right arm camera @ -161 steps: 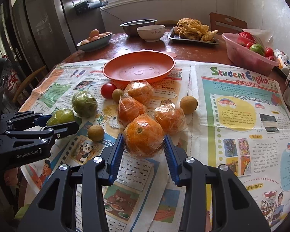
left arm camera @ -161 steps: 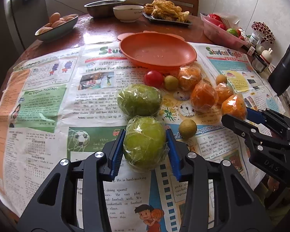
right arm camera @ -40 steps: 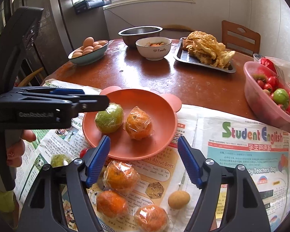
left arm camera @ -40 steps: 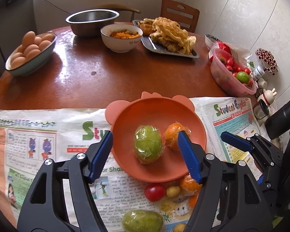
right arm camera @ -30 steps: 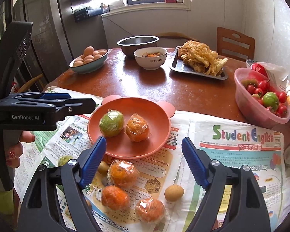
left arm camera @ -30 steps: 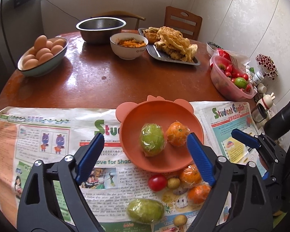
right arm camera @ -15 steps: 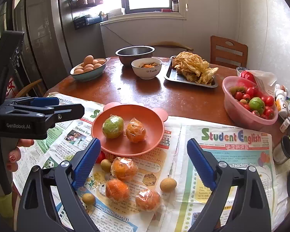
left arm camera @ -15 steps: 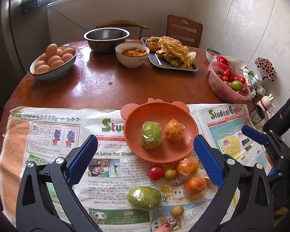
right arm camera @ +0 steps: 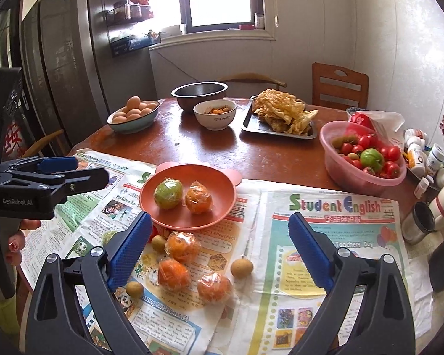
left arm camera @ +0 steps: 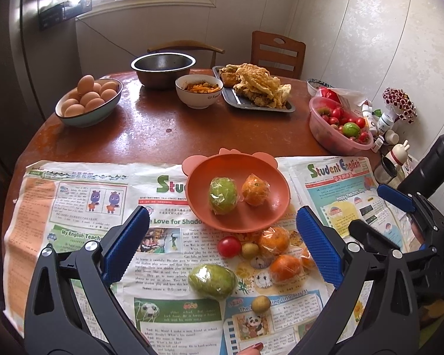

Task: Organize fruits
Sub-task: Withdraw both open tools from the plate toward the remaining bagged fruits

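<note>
The orange plate (left arm camera: 192, 177) (right arm camera: 151, 183) on the newspaper holds a wrapped green fruit (left arm camera: 223, 195) (right arm camera: 168, 193) and a wrapped orange (left arm camera: 255, 190) (right arm camera: 199, 197). In front of it lie another wrapped green fruit (left arm camera: 212, 278), three wrapped oranges (right arm camera: 183, 245), a red tomato (left arm camera: 228, 246) and small brown fruits (right arm camera: 241, 266). My left gripper (left arm camera: 222, 211) hangs open above and short of the plate, holding nothing. My right gripper (right arm camera: 220, 217) is likewise pulled back; its jaws are opening with nothing between them.
Behind the newspaper the round wooden table carries an egg bowl (left arm camera: 88, 103), a steel bowl (left arm camera: 162, 65), a white bowl (left arm camera: 198, 90), a tray of fried food (left arm camera: 254, 88) and a pink tub of tomatoes (right arm camera: 361, 159). Small bottles (right arm camera: 417, 151) crowd the right edge.
Both grippers let go of the green fruit and the orange in the plate, spread their jaws wider, and drew back and up, so the whole table shows.
</note>
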Demonstrator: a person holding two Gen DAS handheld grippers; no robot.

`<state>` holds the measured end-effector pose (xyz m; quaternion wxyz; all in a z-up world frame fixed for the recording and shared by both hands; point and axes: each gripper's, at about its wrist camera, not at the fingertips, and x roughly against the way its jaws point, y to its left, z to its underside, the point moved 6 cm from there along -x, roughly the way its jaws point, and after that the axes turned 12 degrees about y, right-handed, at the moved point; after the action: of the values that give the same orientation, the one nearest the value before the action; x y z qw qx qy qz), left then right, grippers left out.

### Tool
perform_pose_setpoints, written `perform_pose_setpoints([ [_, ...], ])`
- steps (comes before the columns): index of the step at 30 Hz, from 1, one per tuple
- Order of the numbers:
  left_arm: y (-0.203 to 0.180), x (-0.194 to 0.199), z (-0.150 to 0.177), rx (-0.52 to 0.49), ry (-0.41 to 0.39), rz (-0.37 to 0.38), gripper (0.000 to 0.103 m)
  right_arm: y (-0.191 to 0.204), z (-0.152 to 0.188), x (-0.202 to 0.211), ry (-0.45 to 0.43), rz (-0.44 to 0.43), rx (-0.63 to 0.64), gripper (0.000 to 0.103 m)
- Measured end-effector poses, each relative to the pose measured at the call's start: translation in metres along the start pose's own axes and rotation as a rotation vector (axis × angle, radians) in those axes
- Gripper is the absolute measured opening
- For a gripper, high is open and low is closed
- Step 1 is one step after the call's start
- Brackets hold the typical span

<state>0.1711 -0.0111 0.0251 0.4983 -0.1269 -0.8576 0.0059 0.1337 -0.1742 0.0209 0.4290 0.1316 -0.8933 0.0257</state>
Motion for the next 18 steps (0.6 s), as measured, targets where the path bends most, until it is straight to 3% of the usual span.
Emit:
perform_pose_setpoints([
  [18, -0.009, 0.002, 0.028, -0.009, 0.009, -0.003, 0.093, -0.021, 0.027, 0.012, 0.004, 0.023, -0.048, 0.094],
])
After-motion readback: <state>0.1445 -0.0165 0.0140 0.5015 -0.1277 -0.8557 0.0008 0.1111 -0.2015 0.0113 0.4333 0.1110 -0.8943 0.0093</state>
